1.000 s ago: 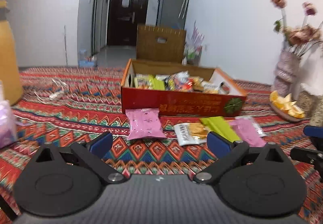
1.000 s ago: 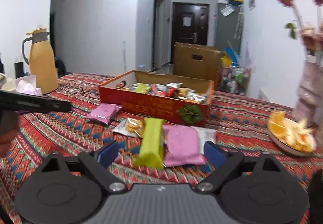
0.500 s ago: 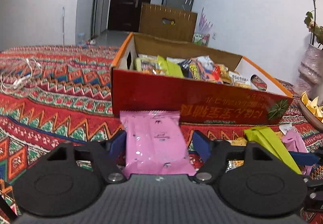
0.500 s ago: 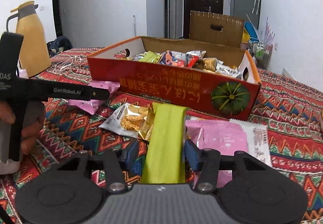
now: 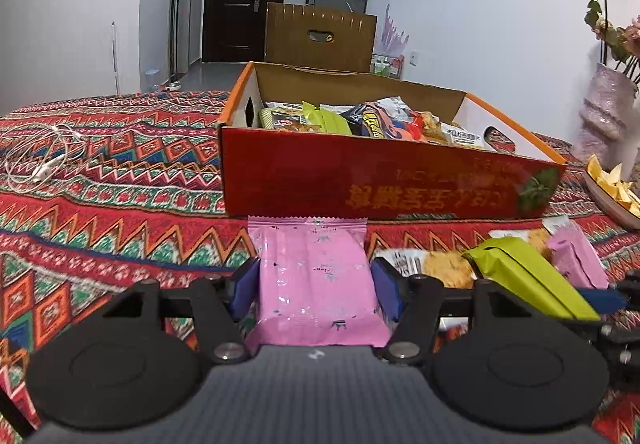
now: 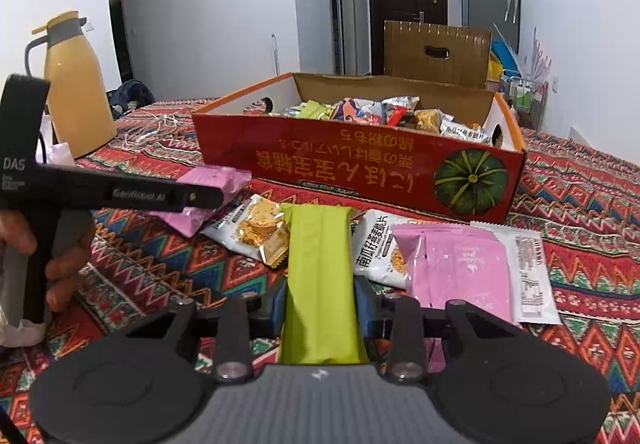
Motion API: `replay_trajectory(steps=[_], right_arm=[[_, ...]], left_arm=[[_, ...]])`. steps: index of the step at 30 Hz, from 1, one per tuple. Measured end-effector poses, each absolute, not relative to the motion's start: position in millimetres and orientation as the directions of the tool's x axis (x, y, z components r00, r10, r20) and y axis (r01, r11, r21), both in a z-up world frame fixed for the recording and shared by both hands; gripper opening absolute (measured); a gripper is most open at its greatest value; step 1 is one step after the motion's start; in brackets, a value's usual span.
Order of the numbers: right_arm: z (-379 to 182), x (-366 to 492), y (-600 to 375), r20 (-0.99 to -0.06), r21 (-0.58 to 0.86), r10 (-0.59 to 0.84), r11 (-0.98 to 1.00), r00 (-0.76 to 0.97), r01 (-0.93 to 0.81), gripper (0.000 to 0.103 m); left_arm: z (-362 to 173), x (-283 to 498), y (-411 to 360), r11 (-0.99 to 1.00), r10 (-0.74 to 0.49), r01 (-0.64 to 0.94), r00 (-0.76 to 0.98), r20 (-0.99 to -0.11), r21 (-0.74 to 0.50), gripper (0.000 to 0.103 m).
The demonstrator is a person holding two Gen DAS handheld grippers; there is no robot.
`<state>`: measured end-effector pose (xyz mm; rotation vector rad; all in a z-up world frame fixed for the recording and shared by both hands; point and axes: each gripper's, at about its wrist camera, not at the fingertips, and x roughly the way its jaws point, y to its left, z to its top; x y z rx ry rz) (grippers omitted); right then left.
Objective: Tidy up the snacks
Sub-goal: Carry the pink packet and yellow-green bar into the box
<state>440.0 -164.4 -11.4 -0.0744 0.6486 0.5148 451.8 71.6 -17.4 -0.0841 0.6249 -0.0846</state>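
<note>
A pink snack packet [image 5: 312, 264] lies on the patterned cloth just in front of the red cardboard box [image 5: 360, 183] of snacks. My left gripper [image 5: 314, 284] has its blue pads against the packet's two sides, jaws still closing. It also shows from the side in the right wrist view, as the left gripper [image 6: 208, 197] held by a hand [image 6: 64, 264]. My right gripper [image 6: 320, 300] is shut on a long green packet [image 6: 320, 244] that points toward the box [image 6: 320, 159]. The green packet [image 5: 520, 276] also shows in the left wrist view.
Beside the green packet lie a white cracker packet [image 6: 252, 228], another pink packet [image 6: 460, 264] and a white packet [image 6: 528, 276]. A yellow thermos [image 6: 76, 91] stands far left. A plate of orange pieces [image 5: 612, 187], a vase [image 5: 604, 115] and an earphone cable [image 5: 44, 163] are also on the cloth.
Both grippers came forward and down to the table. The left jaws narrowed around the pink packet and the right jaws shut on the green packet.
</note>
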Motion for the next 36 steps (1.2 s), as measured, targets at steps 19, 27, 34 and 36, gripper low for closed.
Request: replay_trajectory(steps=[19,27,34,36], right_arm=[[-10,260,-215,-0.623,0.173,0.434,0.888,0.651,-0.426,0.036],[-17,263,-189,-0.633,0.074,0.379,0.897,0.675,-0.435,0.041],[-15,247,-192,-0.616,0.133,0.424,0.886,0.663,-0.443,0.034],[-14,242,-199,-0.606,0.15,0.43,0.888,0.67,-0.435,0.034]], left_arm=[[6,222,59,0.967,-0.164,0.001,0.766,-0.622,-0.255,0.061],[14,190,50,0.97,-0.164,0.02,0.785,-0.598,-0.241,0.061],[18,175,49,0.963,-0.199,0.044,0.782,-0.591,-0.265,0.061],[17,176,47,0.963,-0.205,0.05,0.776,-0.596,-0.266,0.061]])
